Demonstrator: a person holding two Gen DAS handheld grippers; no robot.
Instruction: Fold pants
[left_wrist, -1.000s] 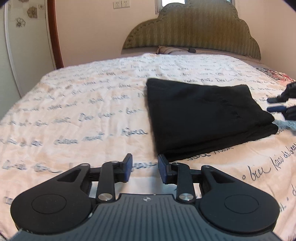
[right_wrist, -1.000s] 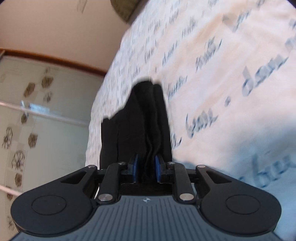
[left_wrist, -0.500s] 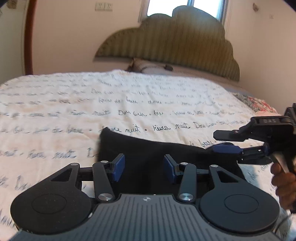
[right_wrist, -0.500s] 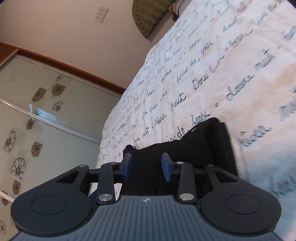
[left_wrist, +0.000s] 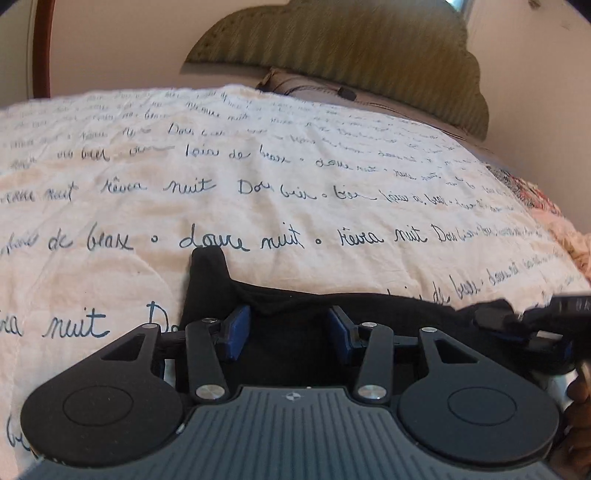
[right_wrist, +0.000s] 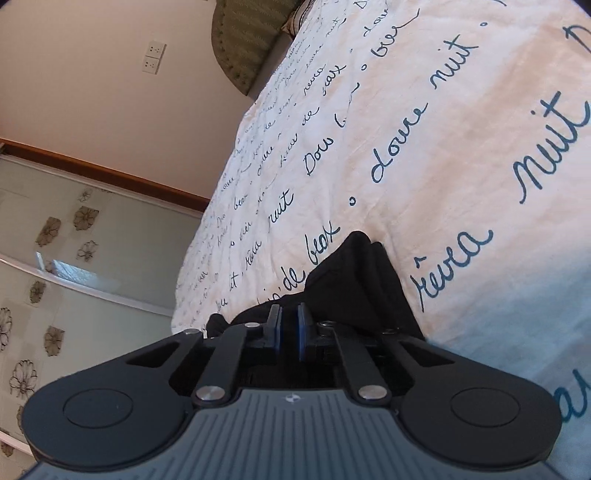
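The black folded pants (left_wrist: 288, 332) lie on the script-printed bedspread (left_wrist: 258, 177). My left gripper (left_wrist: 290, 328) is open, low over the pants, its blue pads on either side of a raised fold. My right gripper (right_wrist: 288, 326) is nearly closed, its blue pads pinching the edge of the pants (right_wrist: 354, 280). The right gripper also shows at the right edge of the left wrist view (left_wrist: 532, 328), at the pants' right end.
A padded green headboard (left_wrist: 351, 48) and pillow (left_wrist: 306, 85) stand at the far end of the bed. A wardrobe with flower-patterned doors (right_wrist: 55, 258) is beside the bed. A wall socket (right_wrist: 153, 59) is on the wall.
My left gripper has moved down and forward onto the pants and stays open. My right gripper has closed from open onto the pants' edge.
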